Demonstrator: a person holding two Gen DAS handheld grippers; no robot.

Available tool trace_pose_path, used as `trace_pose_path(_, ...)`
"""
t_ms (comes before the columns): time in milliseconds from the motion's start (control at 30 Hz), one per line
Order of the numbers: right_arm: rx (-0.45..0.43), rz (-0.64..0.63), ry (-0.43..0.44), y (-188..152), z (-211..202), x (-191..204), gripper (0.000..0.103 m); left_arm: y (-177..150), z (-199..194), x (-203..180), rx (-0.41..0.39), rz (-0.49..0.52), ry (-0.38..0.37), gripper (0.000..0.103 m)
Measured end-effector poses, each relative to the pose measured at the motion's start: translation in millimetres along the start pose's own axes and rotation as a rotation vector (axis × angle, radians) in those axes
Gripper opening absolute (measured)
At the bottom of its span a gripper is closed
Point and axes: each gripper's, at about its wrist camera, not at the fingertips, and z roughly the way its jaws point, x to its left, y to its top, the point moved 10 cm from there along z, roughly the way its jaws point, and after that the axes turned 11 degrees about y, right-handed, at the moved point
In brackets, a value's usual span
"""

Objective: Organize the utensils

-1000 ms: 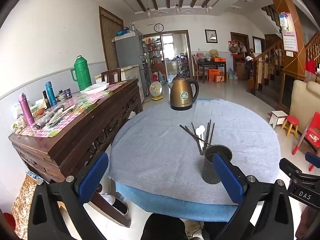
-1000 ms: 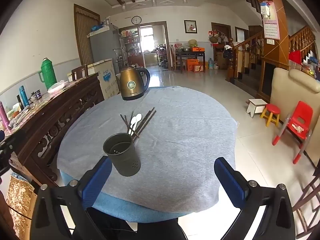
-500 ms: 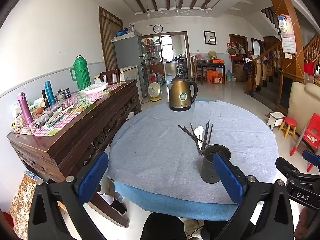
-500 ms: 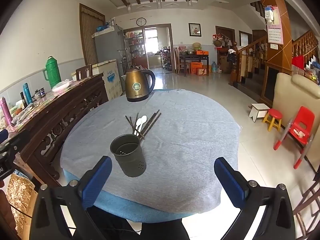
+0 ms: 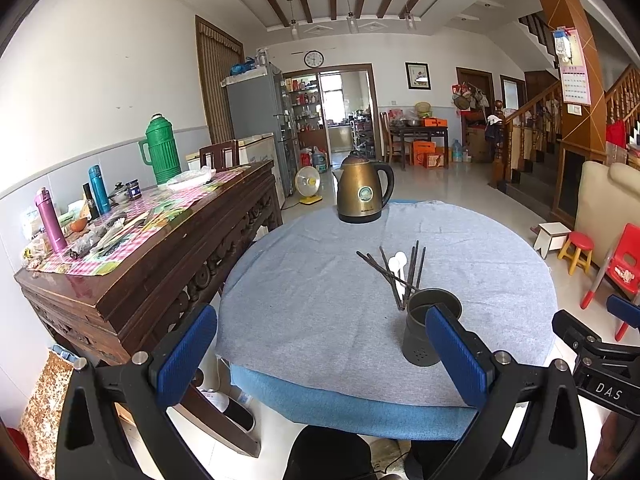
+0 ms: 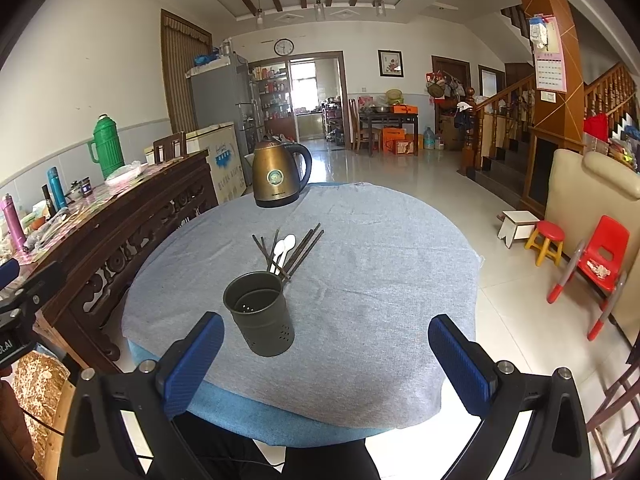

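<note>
Step in hand: approach, pre-grasp. Nothing has been picked up yet, judging from the layout.

Left gripper (image 5: 320,356): jaws spread wide, nothing held, poised over the near table edge. Right gripper (image 6: 326,358): jaws likewise spread wide, empty, at approx. the same standoff.

Task items: a dark perforated holder (image 6: 261,313) stands upright on the grey cloth (image 6: 380,280) near the table's front edge; it appears empty. Just behind it, the utensils are laid flat in a loose fan: dark chopsticks (image 6: 305,245) and two white spoons (image 6: 283,249), with near ends close to or touching the holder rim (contact cannot be confirmed). A brass-coloured kettle (image 6: 280,178) sits well apart at the far edge.

Next move, est.: one gripper is to be advanced past the holder and lowered onto a single utensil. Thin sticks lying flat on cloth call for a low, narrow pinch across the shaft. Crossed sticks may drag neighbours; the holder may be tipped if brushed.
</note>
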Motion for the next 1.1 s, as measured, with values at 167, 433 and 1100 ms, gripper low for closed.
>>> trace_pose_path(167,-0.009,-0.011,0.002,2.4,-2.6,4.1,0.103,-0.2,0.4,0.1,0.001,-0.001,0.000,0.103)
trace_pose_path(433,-0.013,-0.015,0.004,3.4,-4.8,7.2,0.103,-1.3,0.6,0.6,0.002,0.000,-0.001,0.103)
trace_pose_path(1100,-0.013,-0.030,0.009,7.0,-6.4,15.2,0.103,-1.4,0.6,0.8,0.003,0.002,0.000,0.103)
